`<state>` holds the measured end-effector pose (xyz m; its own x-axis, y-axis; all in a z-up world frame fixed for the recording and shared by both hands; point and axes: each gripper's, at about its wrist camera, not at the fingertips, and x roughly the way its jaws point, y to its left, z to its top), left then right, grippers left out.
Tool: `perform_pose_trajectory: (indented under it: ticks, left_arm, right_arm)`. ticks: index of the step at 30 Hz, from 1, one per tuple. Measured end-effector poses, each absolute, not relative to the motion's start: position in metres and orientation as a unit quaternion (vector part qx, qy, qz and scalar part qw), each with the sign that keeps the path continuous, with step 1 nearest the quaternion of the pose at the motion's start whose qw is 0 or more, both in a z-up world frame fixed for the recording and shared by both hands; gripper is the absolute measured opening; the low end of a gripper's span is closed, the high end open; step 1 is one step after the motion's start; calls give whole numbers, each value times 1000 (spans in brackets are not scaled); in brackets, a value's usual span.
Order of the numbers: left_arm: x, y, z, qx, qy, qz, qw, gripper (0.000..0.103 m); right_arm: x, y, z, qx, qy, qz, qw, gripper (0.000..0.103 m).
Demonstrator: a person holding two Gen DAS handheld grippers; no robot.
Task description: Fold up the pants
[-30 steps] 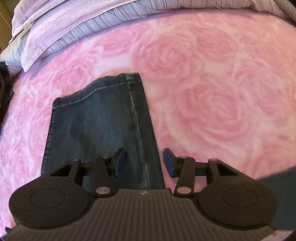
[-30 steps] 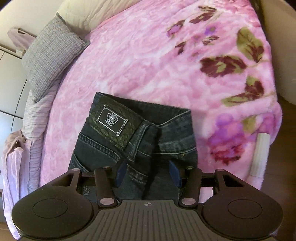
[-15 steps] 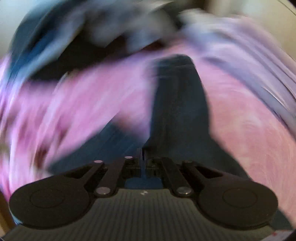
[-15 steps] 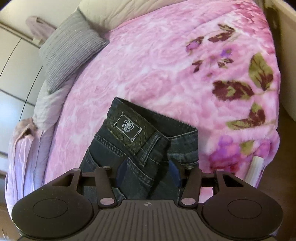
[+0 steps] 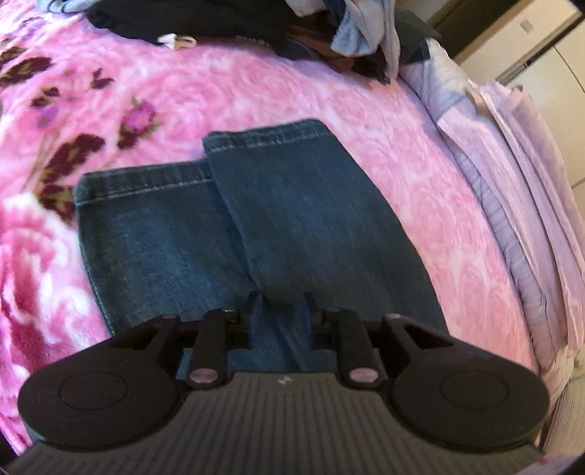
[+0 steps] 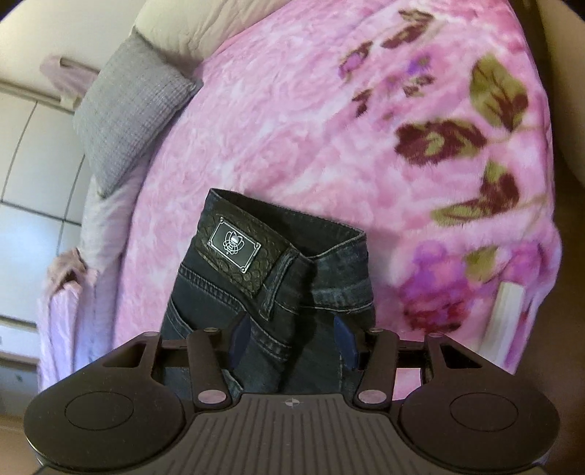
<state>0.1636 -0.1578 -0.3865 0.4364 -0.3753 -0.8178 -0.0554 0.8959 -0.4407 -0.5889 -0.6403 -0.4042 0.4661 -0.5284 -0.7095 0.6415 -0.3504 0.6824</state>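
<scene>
Dark blue jeans [image 5: 292,219] lie folded lengthwise on a pink floral blanket [image 5: 256,84]. One leg hem overlaps the other and sits slightly further away. My left gripper [image 5: 281,314] hovers low over the legs. Its fingers are partly apart, and denim shows flat in the gap. In the right wrist view the waistband end of the jeans [image 6: 226,292] points away, with a leather patch and metal label [image 6: 234,244] on top. My right gripper [image 6: 290,343] is open, and its fingers straddle the seat just below the waistband.
A pile of dark and pale clothes [image 5: 256,22] sits beyond the hems. Lilac bedding [image 5: 512,182] runs along the right. A grey cushion [image 6: 128,109] lies at the far left of the blanket [image 6: 292,128]. A white object [image 6: 504,314] stands by the bed's right edge.
My left gripper was open, then shut while swinging fast, and now has its fingers apart again, turned to face the hems. My right gripper stayed open and shifted slightly over the waistband.
</scene>
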Motion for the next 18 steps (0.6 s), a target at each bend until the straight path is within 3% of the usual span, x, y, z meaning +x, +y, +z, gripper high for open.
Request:
perform_pose_trajectory:
  ticks: [7, 11, 18]
  left_arm:
    - [166, -163, -395, -209, 533, -116, 812, 17]
    - [173, -161, -399, -227, 532, -117, 807, 18]
    - [194, -148, -406, -251, 514, -97, 815, 19]
  right_arm:
    - [-570, -654, -420, 641, 40, -506, 575, 48]
    - [-561, -661, -419, 631, 41, -514, 579, 28]
    - [-559, -664, -414, 621, 62, -526, 577, 28]
